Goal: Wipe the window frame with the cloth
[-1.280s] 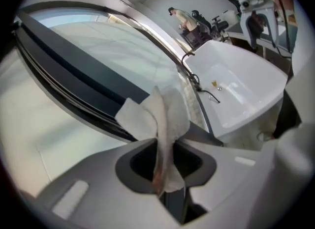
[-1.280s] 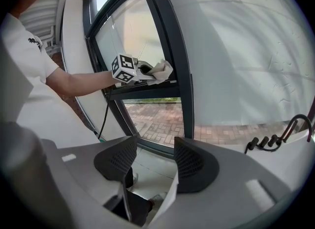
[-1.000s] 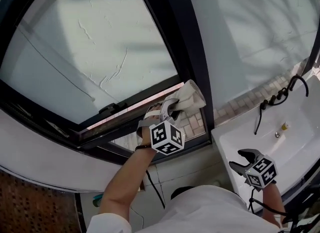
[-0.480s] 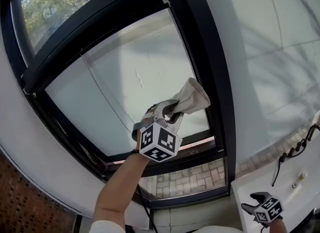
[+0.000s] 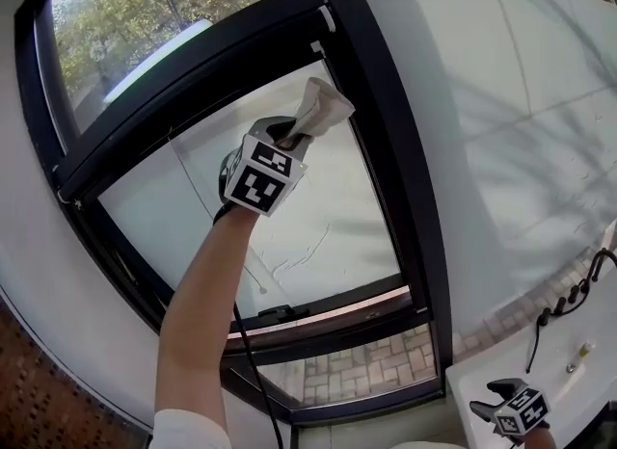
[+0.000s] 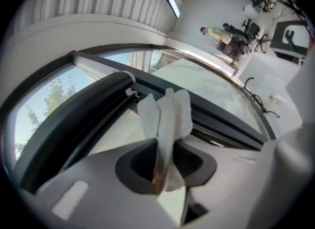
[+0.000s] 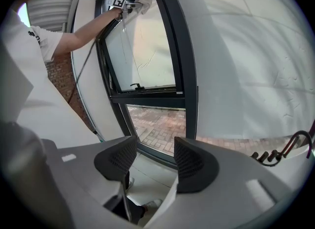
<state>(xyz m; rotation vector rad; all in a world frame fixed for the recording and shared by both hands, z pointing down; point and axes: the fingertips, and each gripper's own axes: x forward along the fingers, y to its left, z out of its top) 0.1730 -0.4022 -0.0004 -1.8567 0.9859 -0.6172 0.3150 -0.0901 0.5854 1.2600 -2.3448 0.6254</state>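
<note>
Cloth (image 5: 323, 105), white and folded, stood pinched between the closed jaws of the left gripper (image 5: 286, 133), held high at the upper right corner of the inner window frame (image 5: 386, 148), its free end just beside that frame's dark upright. Right gripper (image 5: 494, 397) hung low at the near right over a white sink (image 5: 569, 384), jaws apart, holding nothing.

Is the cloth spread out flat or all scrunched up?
Scrunched up. The left gripper pinches the cloth in a bunch, and several folded layers stick up past its jaws side by side.
</note>
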